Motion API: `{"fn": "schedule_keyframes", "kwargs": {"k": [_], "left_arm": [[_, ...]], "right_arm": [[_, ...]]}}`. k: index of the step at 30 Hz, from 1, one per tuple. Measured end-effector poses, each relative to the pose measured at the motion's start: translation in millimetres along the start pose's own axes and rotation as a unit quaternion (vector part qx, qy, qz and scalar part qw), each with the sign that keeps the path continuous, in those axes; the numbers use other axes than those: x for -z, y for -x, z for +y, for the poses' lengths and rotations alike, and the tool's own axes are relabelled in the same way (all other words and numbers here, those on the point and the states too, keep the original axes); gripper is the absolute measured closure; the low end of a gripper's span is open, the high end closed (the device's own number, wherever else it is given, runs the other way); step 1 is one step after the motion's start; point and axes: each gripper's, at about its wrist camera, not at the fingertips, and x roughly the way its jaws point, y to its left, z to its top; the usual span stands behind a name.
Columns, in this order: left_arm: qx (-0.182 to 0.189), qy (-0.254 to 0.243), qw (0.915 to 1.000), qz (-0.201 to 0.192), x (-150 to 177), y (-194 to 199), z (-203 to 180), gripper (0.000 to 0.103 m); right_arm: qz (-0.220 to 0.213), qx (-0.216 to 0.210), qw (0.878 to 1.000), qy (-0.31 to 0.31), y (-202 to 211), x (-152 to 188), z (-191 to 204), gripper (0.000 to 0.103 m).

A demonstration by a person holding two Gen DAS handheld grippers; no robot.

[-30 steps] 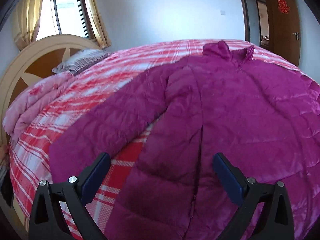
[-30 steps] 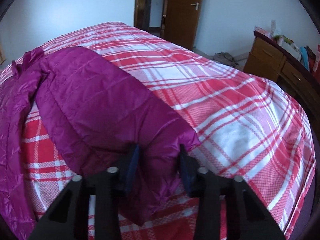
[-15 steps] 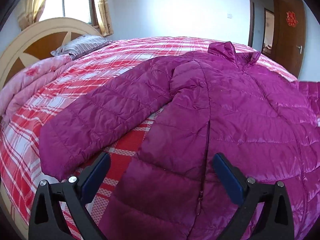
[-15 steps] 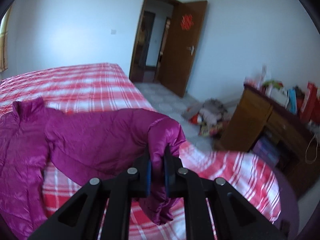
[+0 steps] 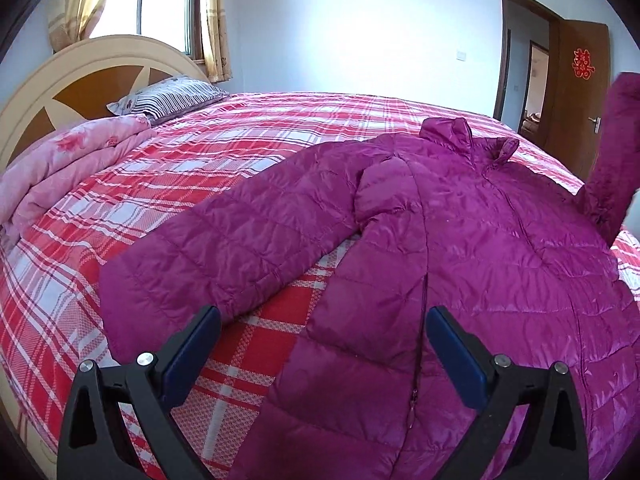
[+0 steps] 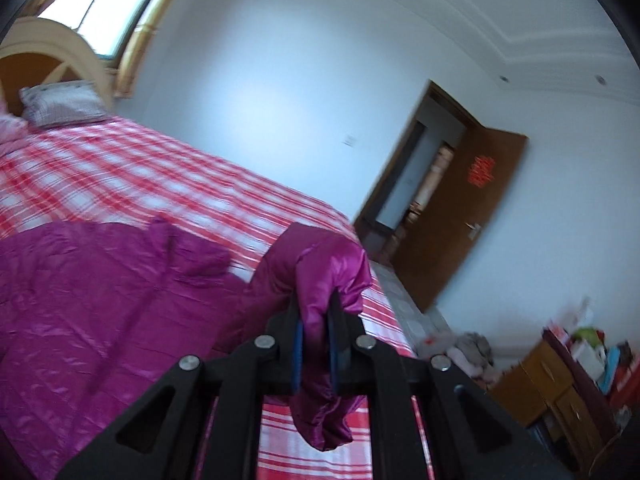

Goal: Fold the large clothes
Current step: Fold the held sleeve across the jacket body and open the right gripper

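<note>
A magenta puffer jacket (image 5: 460, 232) lies face up on the red plaid bed (image 5: 240, 136), collar toward the far side. Its left sleeve (image 5: 240, 248) lies stretched flat toward me. My left gripper (image 5: 320, 352) is open and empty, hovering above the jacket's lower front near the zipper. My right gripper (image 6: 316, 340) is shut on the cuff of the other sleeve (image 6: 320, 272) and holds it lifted off the bed. That raised sleeve also shows in the left wrist view (image 5: 612, 152) at the far right.
A striped pillow (image 5: 168, 96) and a folded pink quilt (image 5: 68, 168) lie by the headboard (image 5: 80, 80). An open brown door (image 6: 460, 216) stands beyond the bed. A wooden dresser (image 6: 560, 388) with clutter and a clothes pile (image 6: 472, 352) stand on the floor at right.
My right gripper closed on the sleeve cuff and lifted it up and toward the jacket body. My left gripper stayed open and drew back a little, showing more of the left sleeve.
</note>
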Motion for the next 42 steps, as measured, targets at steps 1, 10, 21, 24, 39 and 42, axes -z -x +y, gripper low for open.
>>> {"fn": "schedule_keyframes", "kwargs": {"k": [1, 10, 21, 24, 39, 42], "left_arm": [[0.001, 0.0, 1.0, 0.0, -0.2, 0.3, 1.0, 0.001], [0.005, -0.008, 1.0, 0.002, -1.7, -1.6, 5.8, 0.001], [-0.007, -0.071, 0.9973, -0.013, -22.1, 19.6, 4.1, 0.001], [-0.017, -0.086, 0.9958, -0.025, -41.0, 21.8, 1.3, 0.001], [0.042, -0.181, 0.981, -0.054, -102.9, -5.1, -125.9, 0.001], [0.061, -0.157, 0.9857, -0.004, -97.0, -32.7, -128.4, 0.001]], "right_arm": [[-0.001, -0.013, 1.0, 0.013, -3.3, -3.2, 15.1, 0.092], [0.034, -0.108, 0.992, 0.06, -49.1, -1.7, 127.4, 0.092], [0.089, -0.269, 0.959, -0.008, -93.1, 27.9, 208.5, 0.041], [0.072, -0.319, 0.944, -0.037, -75.2, 18.1, 196.6, 0.04], [0.088, -0.151, 0.954, -0.243, -127.2, 46.0, -11.8, 0.051], [0.127, -0.143, 0.936, -0.295, -150.2, 74.2, -36.5, 0.051]]}}
